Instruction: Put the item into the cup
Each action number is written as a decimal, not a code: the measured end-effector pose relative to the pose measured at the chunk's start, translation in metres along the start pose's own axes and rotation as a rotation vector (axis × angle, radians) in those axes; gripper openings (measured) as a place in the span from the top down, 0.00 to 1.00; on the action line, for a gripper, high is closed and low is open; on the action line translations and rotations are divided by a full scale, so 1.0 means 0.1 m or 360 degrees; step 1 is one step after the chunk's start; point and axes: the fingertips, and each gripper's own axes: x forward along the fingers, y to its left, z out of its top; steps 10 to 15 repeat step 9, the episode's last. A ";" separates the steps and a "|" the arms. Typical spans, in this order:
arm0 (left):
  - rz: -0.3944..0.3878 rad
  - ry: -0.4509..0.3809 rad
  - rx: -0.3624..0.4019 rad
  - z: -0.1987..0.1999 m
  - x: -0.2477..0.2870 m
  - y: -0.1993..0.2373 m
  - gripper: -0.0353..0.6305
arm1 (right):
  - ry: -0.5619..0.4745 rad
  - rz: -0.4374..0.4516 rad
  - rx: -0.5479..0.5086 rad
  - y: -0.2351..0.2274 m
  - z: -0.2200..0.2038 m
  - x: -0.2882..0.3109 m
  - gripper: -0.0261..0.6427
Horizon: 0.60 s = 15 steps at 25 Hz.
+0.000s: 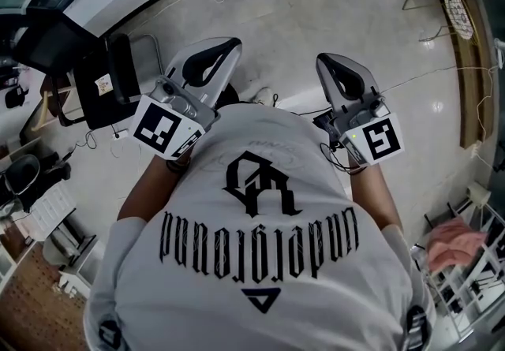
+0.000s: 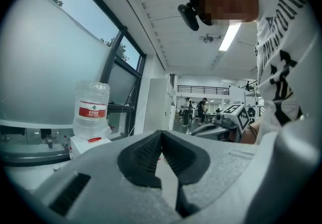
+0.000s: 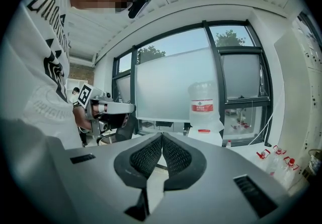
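Closed and empty: left tool (image 2: 161, 133), right tool (image 3: 162, 136).

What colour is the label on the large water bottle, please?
The label is red; it shows best in the left gripper view.

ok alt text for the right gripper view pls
The right gripper has its jaws shut with nothing between them, and it points across a room at a big window. A water jug stands past the jaws. The left gripper shows at the left, beside the person's white shirt.
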 end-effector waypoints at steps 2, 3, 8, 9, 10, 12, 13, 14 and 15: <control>-0.0001 0.0003 -0.0002 0.00 0.02 0.01 0.92 | -0.0001 -0.0004 0.0003 -0.03 0.00 0.00 0.94; -0.0003 0.0005 -0.0004 0.00 0.03 0.01 0.93 | -0.0002 -0.0007 0.0003 -0.04 0.00 0.00 0.94; -0.0016 0.0016 -0.0010 0.00 0.04 0.01 0.93 | -0.0006 -0.0011 0.0004 -0.04 0.04 0.02 0.94; -0.0019 0.0016 -0.0009 0.01 0.05 0.01 0.92 | -0.0005 -0.0011 0.0004 -0.03 0.05 0.02 0.94; -0.0019 0.0016 -0.0009 0.01 0.05 0.01 0.92 | -0.0005 -0.0011 0.0004 -0.03 0.05 0.02 0.94; -0.0019 0.0016 -0.0009 0.01 0.05 0.01 0.92 | -0.0005 -0.0011 0.0004 -0.03 0.05 0.02 0.94; -0.0019 0.0016 -0.0009 0.01 0.05 0.01 0.92 | -0.0005 -0.0011 0.0004 -0.03 0.05 0.02 0.94; -0.0019 0.0016 -0.0009 0.01 0.05 0.01 0.92 | -0.0005 -0.0011 0.0004 -0.03 0.05 0.02 0.94; -0.0019 0.0016 -0.0009 0.01 0.05 0.01 0.92 | -0.0005 -0.0011 0.0004 -0.03 0.05 0.02 0.94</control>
